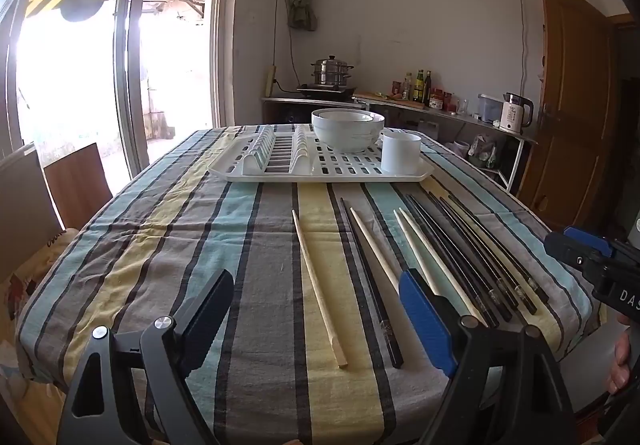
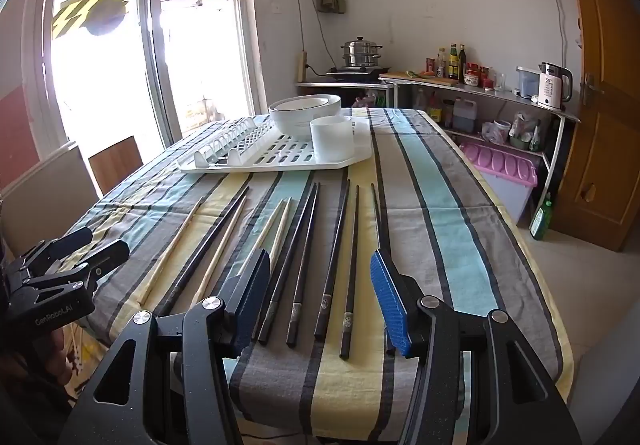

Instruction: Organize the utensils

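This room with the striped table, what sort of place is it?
Most likely a home kitchen with a dining table. A steamer pot sits on a cooktop by the far wall, an electric kettle and sauce bottles line a counter, and a dish rack holding bowls stands on the table.

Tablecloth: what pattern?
Tablecloth: stripes of grey, light blue and pale yellow with thin black lines. Clearest in the left wrist view.

Bright light comes in through a big glass door (image 1: pixel 72 85); the wall (image 1: pixel 400 25) is white; a brown wooden door (image 2: pixel 600 85) stands at the right; a long shelf (image 2: pixel 480 91) holds bottles and a kettle (image 2: pixel 554 85).
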A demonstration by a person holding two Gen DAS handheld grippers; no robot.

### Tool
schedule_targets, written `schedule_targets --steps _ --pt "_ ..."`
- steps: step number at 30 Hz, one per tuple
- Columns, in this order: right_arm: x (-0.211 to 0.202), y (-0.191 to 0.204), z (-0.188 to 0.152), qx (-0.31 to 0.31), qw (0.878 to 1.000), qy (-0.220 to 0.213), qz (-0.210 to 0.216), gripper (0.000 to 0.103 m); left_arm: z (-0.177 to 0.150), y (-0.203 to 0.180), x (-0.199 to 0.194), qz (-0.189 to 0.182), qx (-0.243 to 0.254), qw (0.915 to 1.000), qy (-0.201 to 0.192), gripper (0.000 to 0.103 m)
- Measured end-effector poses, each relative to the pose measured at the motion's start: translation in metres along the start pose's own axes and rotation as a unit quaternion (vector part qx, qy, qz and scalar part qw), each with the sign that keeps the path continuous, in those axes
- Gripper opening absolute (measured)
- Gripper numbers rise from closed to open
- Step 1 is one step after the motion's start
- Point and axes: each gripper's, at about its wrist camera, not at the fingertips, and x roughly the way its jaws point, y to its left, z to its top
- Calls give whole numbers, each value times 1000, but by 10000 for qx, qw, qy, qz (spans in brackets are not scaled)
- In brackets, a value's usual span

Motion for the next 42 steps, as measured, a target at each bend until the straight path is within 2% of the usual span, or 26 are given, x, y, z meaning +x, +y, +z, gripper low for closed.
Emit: schedule_targets --steps 42 --pt "-1 -1 0 17 10000 -2 10 53 2 -2 -5 -6 -1 10000 -11 85"
